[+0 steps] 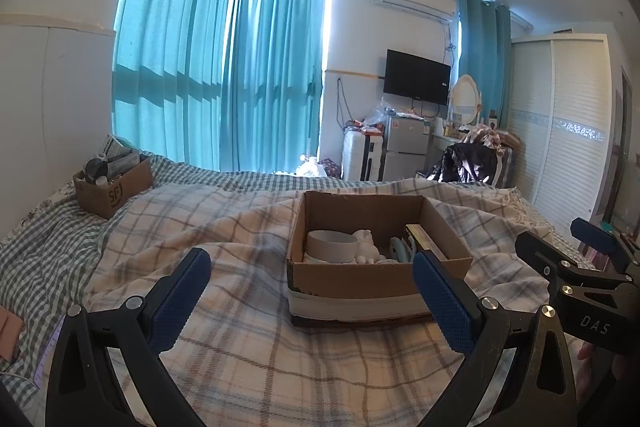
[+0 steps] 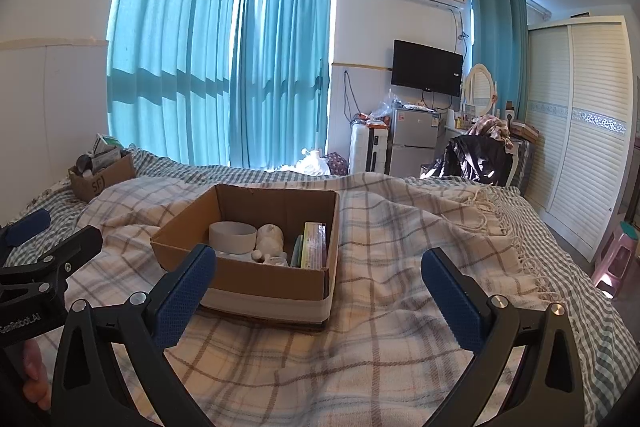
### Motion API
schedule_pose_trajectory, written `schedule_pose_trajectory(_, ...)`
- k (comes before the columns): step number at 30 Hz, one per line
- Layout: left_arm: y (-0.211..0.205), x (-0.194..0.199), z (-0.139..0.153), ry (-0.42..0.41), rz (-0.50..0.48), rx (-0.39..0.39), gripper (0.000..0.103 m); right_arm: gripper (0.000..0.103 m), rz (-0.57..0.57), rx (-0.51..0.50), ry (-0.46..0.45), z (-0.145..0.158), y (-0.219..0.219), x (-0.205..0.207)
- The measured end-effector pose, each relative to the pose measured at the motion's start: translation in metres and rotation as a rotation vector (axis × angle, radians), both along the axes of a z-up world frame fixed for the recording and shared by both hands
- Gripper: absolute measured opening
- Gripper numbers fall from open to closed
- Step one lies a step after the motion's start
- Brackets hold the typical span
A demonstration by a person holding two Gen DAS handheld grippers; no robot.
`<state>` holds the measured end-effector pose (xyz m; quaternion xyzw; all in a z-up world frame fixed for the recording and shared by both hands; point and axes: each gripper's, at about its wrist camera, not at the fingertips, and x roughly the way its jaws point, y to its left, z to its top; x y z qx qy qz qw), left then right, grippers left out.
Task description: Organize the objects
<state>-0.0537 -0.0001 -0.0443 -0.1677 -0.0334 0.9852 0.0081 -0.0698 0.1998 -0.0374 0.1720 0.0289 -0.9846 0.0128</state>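
grippers: left gripper and right gripper both hang side by side above the bed, jaws spread wide, nothing between the blue pads.
left reach: its fingers frame the near wall of the open cardboard box, not touching it as far as i can tell.
right reach: its left pad crosses the box's near edge in its own view; the right pad sits over bare plaid blanket.
box: rests on the blanket, mid-bed, with a pale band around its base.
box contents: white round container at the left, white figurine lumped beside it, a teal flat piece and a book-like slab standing on edge against the right wall.
second box: smaller carton marked "sf" near the headboard, well apart, stuffed with packets and a dark round thing i can't name.
room beyond: teal curtains, wall tv, small fridge, wardrobe.
step in hand: looks like a pause between picks, or the sort is close to done; no loose item shows on the blanket.
next move: probably choosing something, either a piece in the open box to straighten or an item from the far carton; that means a long reach left, or a careful dip between crowded pieces.
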Motion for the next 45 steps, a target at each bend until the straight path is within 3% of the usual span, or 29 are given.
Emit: schedule_pose_trajectory(45, -0.0023, 0.0, -0.0041, -0.006, 0.018, -0.003, 0.103, 0.103, -0.004, 0.001, -0.006, -0.0007, 0.0017, -0.0004)
